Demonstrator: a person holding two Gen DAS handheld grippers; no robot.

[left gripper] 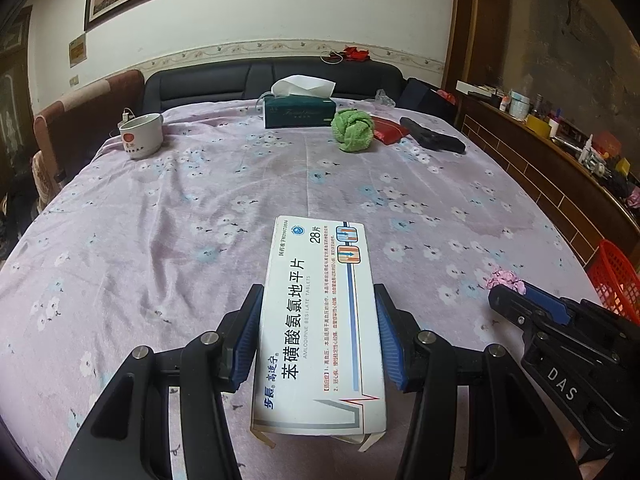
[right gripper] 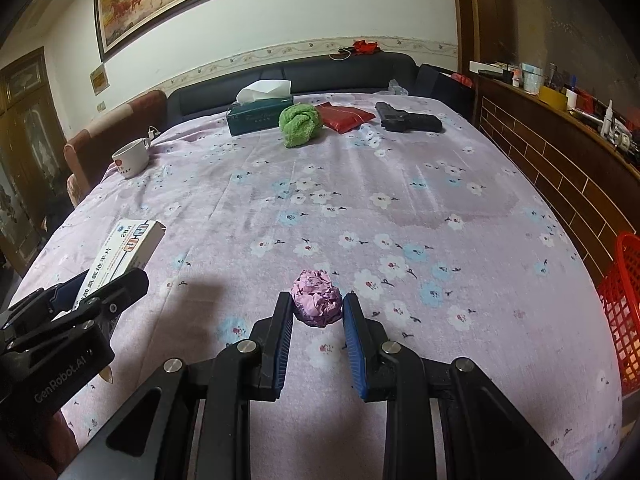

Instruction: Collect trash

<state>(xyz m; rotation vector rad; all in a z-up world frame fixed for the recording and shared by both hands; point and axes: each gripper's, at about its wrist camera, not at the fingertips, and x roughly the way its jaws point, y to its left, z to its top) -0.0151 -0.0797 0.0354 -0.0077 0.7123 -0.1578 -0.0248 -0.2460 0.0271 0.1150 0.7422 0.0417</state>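
A white medicine box [left gripper: 320,320] with blue print lies lengthwise between the blue pads of my left gripper [left gripper: 318,292], which is shut on its long sides. The box [right gripper: 132,244] and left gripper [right gripper: 110,278] also show at the left of the right wrist view. A crumpled pink paper ball [right gripper: 316,298] sits between the fingertips of my right gripper [right gripper: 317,300], both pads touching it, just over the flowered cloth. In the left wrist view the right gripper [left gripper: 508,294] shows at the right with the pink paper ball [left gripper: 505,279] at its tip.
A red mesh basket [right gripper: 624,304] stands off the table's right edge. At the far end lie a green tissue box [right gripper: 260,114], a green cloth ball [right gripper: 300,120], a red packet [right gripper: 344,117] and a black pistol-shaped object [right gripper: 408,120]. A white cup [right gripper: 130,158] sits far left.
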